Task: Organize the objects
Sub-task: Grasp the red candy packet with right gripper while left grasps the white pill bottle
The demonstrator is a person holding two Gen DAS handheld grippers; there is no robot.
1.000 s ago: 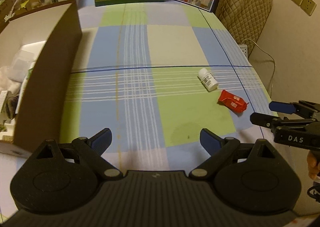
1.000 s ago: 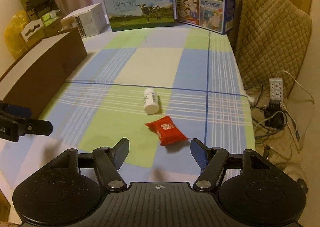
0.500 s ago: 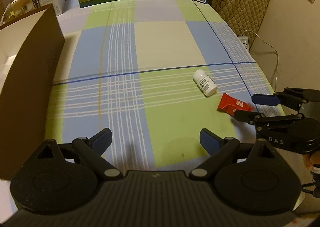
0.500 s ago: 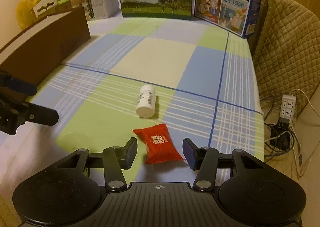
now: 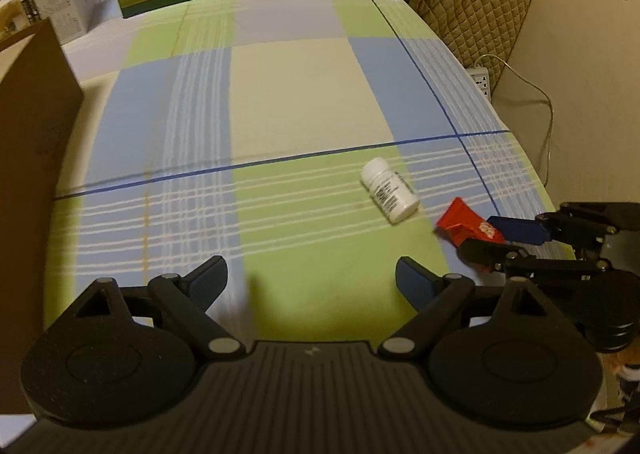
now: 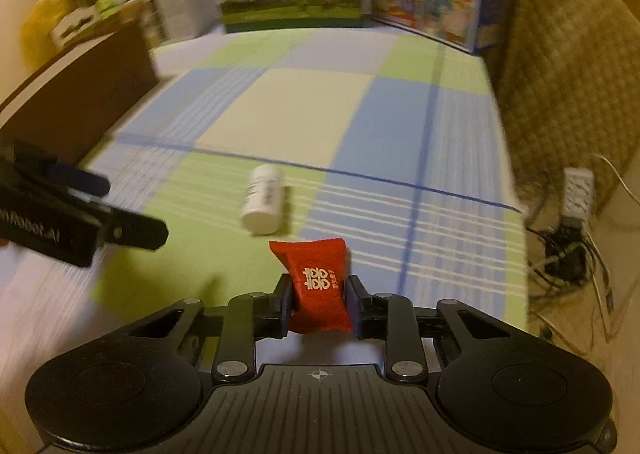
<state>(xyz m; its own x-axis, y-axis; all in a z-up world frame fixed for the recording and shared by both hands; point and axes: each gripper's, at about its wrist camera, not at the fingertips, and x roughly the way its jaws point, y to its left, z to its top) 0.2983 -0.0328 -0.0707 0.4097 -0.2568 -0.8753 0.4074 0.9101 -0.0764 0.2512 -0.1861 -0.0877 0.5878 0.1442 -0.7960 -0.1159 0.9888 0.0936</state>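
Pinching red packet [image 6: 318,286], right claw [image 6: 318,306]; left claw [image 5: 312,278] wide; white bottle [image 6: 262,199] just beyond.

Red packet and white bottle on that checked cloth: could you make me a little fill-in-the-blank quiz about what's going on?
1. The right tool is shut on the ____ packet.
2. The white bottle lies on its ____ on the checked cloth.
3. The left tool holds nothing; its jaws are ____.

Missing words: red; side; open
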